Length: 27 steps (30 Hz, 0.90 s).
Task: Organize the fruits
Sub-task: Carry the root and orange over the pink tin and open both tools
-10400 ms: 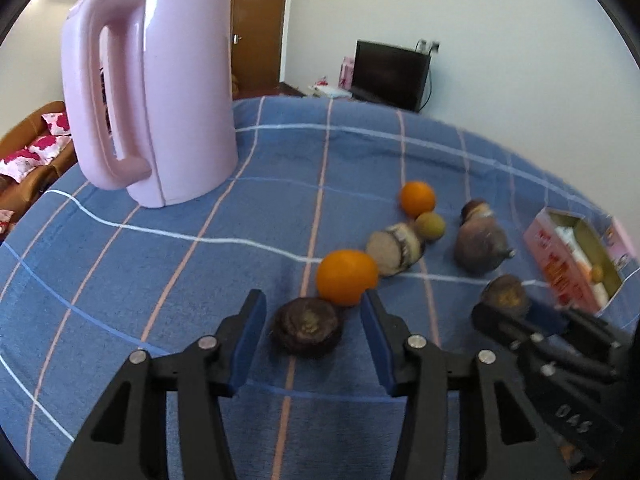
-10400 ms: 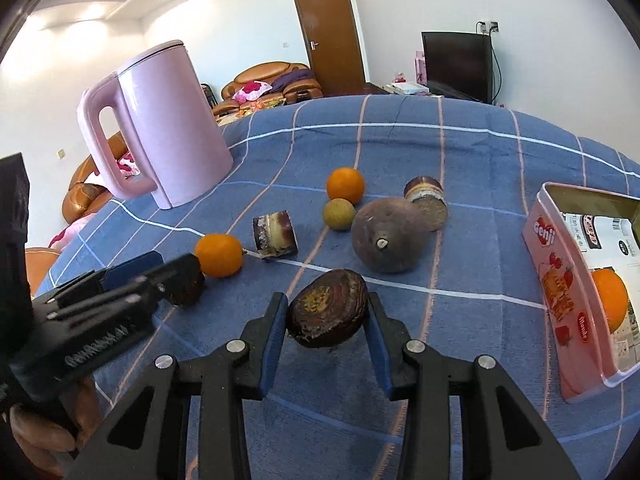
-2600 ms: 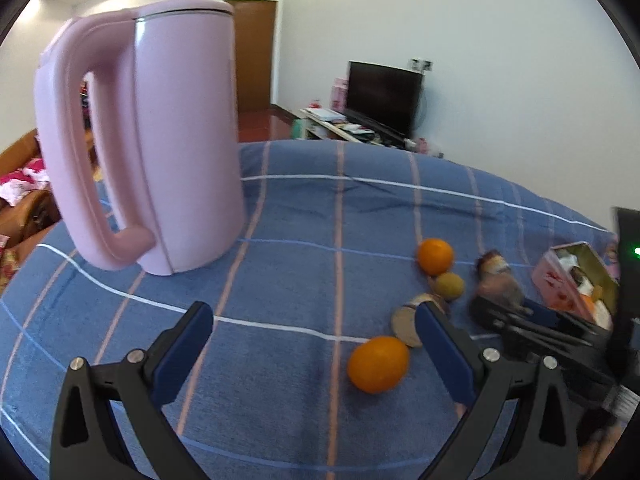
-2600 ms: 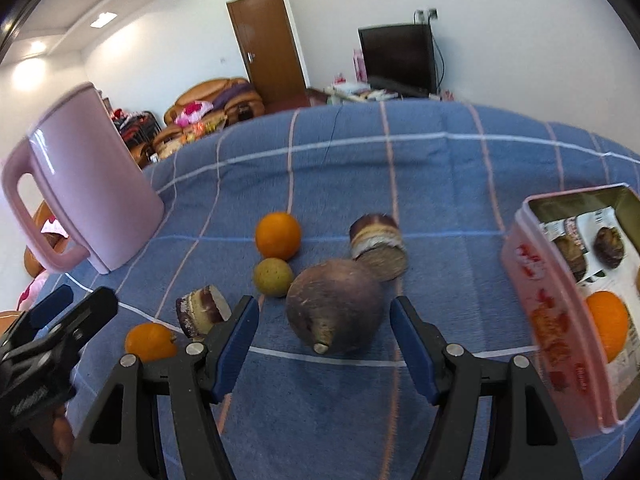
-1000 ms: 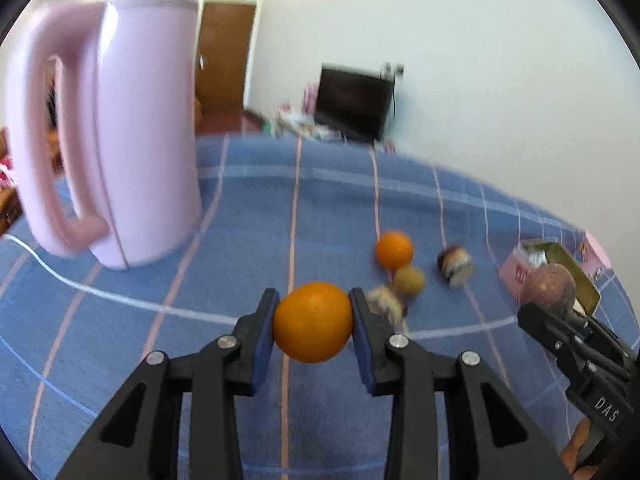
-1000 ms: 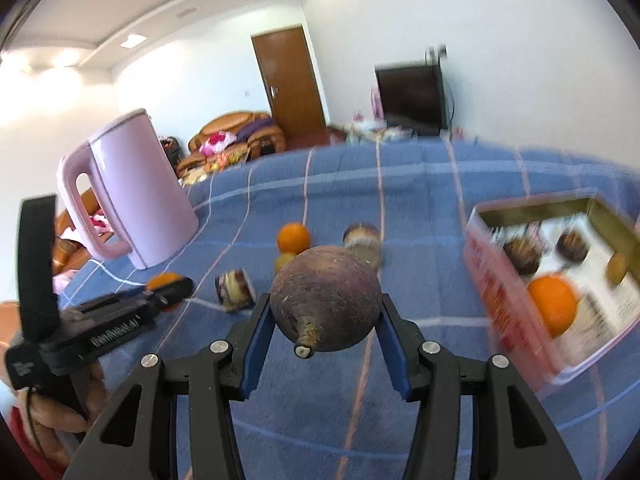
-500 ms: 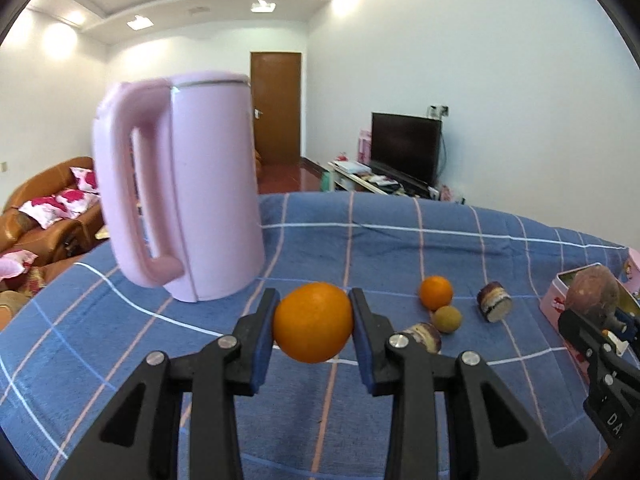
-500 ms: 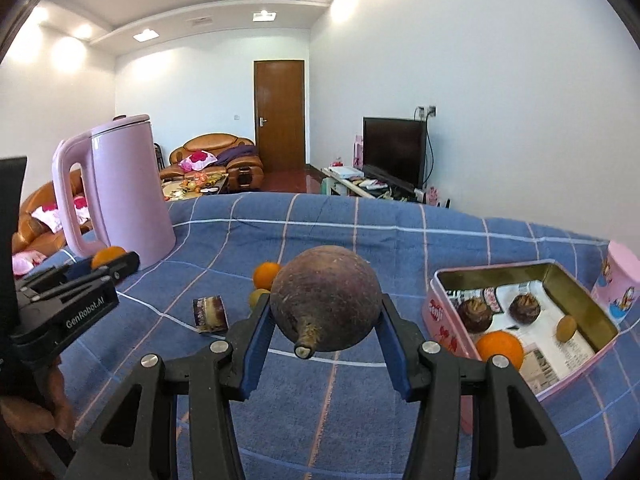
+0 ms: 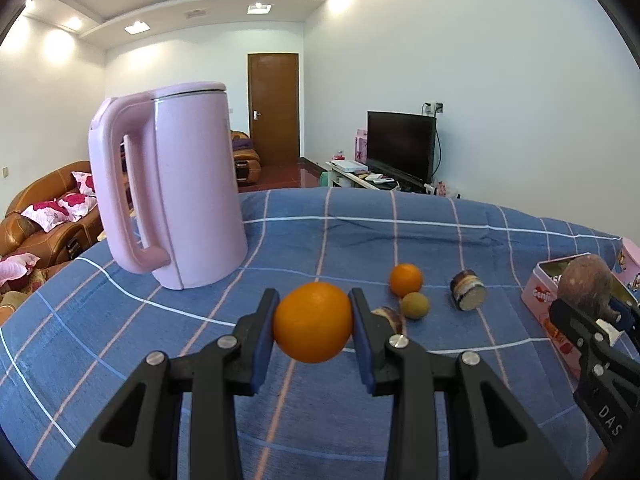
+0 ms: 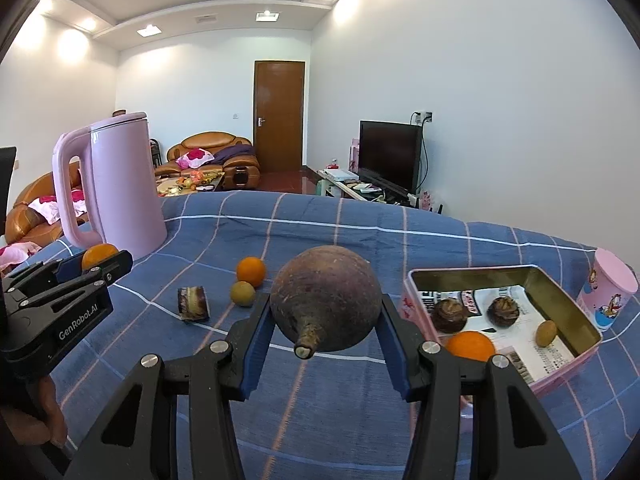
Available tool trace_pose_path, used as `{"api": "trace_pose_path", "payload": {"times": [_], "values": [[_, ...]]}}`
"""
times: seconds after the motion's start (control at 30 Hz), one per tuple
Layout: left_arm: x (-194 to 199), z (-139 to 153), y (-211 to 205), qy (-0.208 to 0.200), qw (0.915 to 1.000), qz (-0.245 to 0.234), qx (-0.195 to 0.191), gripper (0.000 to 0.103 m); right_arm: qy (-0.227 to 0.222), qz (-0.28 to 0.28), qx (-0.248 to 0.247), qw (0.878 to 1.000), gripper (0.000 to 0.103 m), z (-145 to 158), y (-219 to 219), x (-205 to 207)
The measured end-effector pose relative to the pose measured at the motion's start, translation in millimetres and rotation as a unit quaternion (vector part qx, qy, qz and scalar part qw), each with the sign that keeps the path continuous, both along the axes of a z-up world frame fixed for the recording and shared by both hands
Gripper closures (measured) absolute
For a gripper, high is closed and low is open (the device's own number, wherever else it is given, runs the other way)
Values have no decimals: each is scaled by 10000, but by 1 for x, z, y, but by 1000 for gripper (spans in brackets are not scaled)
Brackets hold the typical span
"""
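A blue checked cloth (image 9: 400,240) covers the table, with a pink electric kettle (image 9: 180,200) standing far left. At the right sits an open pink tin (image 10: 416,292); the right wrist view shows inside it two dark brown fruits, an orange and a small yellow-green fruit on printed paper, and beyond it a pink cup (image 10: 612,292).

The right gripper (image 10: 326,340) is clamped on a large brown-purple round root or fruit (image 10: 326,304), stem nub pointing at the camera, held off the cloth just left of the tin. It looks dense, stiff and rough-skinned, so probably heavy for this grip; the pads sit across its widest part, which seems the safest hold.

The left gripper (image 9: 314,332) is clamped on an orange (image 9: 314,322), lifted above the near middle of the cloth. An orange is firm, light, smooth and round; squeezed at its equator as here, it should not roll out.

Still loose mid-cloth: a second orange (image 9: 406,280), a small yellow-green fruit (image 9: 415,306) just beside it, a cut piece (image 10: 193,304) and another cut piece (image 9: 468,296).

The left wrist view shows only the tin's near corner, not its contents. In the right wrist view the large fruit hides the second cut piece.
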<state>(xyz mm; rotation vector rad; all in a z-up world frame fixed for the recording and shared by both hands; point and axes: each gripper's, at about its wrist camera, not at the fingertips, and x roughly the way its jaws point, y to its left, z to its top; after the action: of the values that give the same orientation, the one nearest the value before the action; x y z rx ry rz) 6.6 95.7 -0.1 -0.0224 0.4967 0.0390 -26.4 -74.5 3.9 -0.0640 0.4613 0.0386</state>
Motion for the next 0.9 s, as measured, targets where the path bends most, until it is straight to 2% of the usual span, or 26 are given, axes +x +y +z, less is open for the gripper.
{"api": "trace_pose_path", "payload": {"times": [0.37, 0.9], "values": [[-4, -2, -30, 143, 9997, -125, -158, 66, -64, -8, -98, 9999, 50, 1, -23, -8], [-11, -2, -95, 173, 9970, -707, -245, 66, -126, -177, -237, 9995, 50, 3, -76, -15]]}}
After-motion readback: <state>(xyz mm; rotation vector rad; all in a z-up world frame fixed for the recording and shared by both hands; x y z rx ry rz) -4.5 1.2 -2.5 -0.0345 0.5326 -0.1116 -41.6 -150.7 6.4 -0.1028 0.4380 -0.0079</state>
